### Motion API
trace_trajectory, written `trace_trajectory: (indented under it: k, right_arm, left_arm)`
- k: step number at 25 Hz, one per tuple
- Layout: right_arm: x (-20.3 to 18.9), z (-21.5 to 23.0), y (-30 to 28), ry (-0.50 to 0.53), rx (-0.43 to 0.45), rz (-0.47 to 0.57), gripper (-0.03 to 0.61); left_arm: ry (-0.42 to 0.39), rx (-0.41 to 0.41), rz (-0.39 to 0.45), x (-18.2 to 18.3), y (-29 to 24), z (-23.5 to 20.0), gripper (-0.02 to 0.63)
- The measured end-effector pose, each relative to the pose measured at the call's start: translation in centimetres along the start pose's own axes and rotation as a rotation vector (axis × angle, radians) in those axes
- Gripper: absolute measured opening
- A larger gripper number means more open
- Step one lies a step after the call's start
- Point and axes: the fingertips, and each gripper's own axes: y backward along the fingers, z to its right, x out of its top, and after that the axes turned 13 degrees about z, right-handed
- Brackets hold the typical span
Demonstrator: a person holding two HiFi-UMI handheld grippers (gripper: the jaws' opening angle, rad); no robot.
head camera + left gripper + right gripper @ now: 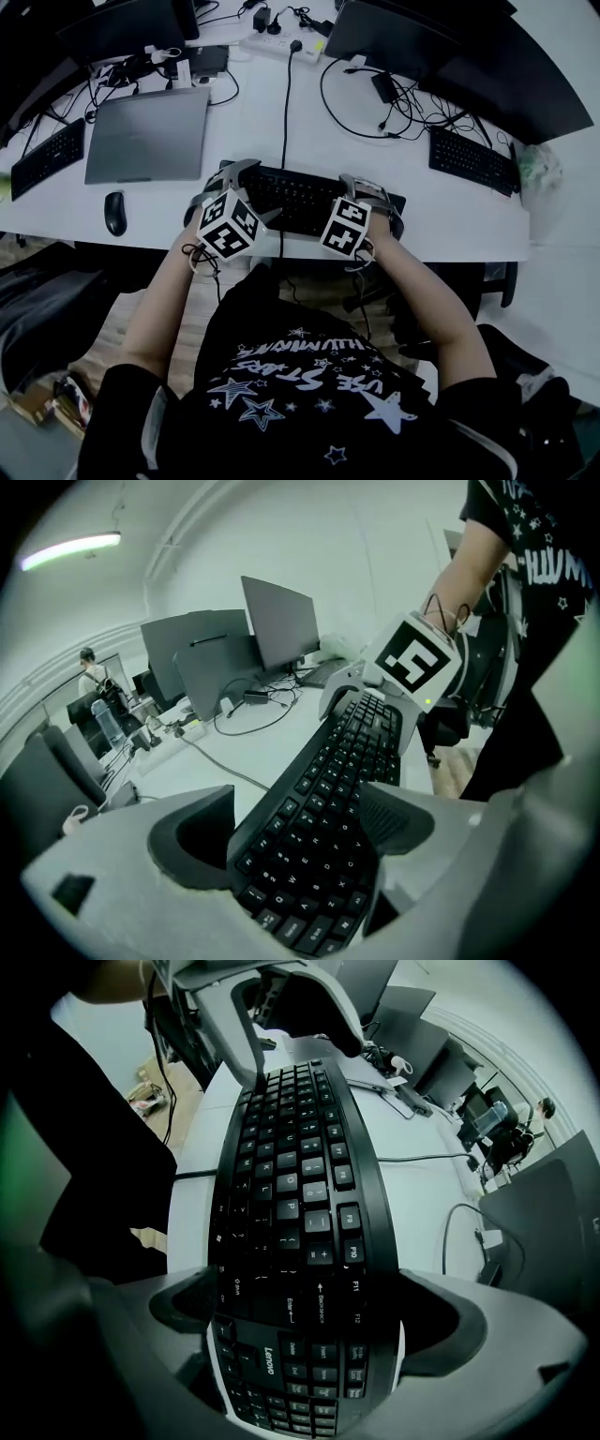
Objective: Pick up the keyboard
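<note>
A black keyboard (295, 197) lies along the front edge of the white desk (281, 112), held at both ends. My left gripper (220, 187) is shut on its left end. In the left gripper view the keys (328, 799) fill the gap between the two pads of that gripper (295, 841). My right gripper (375, 199) is shut on the right end. In the right gripper view the keyboard (291, 1185) runs away from that gripper's (309, 1312) jaws toward the other gripper. I cannot tell whether the keyboard rests on the desk.
A closed grey laptop (148, 134) and a black mouse (114, 212) lie to the left. Two more keyboards (49, 157) (472, 159) flank them. Monitors (412, 37), a power strip (281, 44) and loose cables crowd the back. My torso is close below the desk edge.
</note>
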Motion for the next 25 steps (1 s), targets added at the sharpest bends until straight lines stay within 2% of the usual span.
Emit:
trace_trajectory:
  k: [2, 6, 10, 14, 18, 21, 25]
  right_arm:
    - [0.1, 0.0, 0.3, 0.011, -0.031, 0.007, 0.572]
    - [0.2, -0.1, 0.8, 0.034, -0.091, 0.028, 0.572]
    - [0.2, -0.4, 1.4, 0.053, -0.144, 0.034, 0.572]
    - [0.4, -0.5, 1.7, 0.072, -0.192, 0.043, 0.572]
    - [0.5, -0.8, 2.2, 0.107, -0.266, 0.060, 0.572]
    - [0.4, -0.8, 2.7, 0.141, -0.355, 0.050, 0.572]
    - [0.4, -1.3, 3.0, 0.197, -0.456, 0.079, 0.572]
  left_arm:
    - [-0.056, -0.076, -0.039, 0.5, -0.6, 0.6, 0.411]
    - [-0.168, -0.279, -0.147, 1.2, -1.7, 2.0, 0.411]
    - [-0.267, -0.418, -0.273, 1.0, -2.7, 2.4, 0.411]
    - [-0.294, -0.559, -0.388, 0.1, -3.2, 3.4, 0.412]
    - [-0.274, -0.634, -0.465, -0.7, -4.0, 3.9, 0.411]
    - [-0.242, -0.700, -0.516, -1.0, -4.2, 4.7, 0.411]
    - [-0.240, -0.766, -0.576, -1.8, -4.0, 6.3, 0.411]
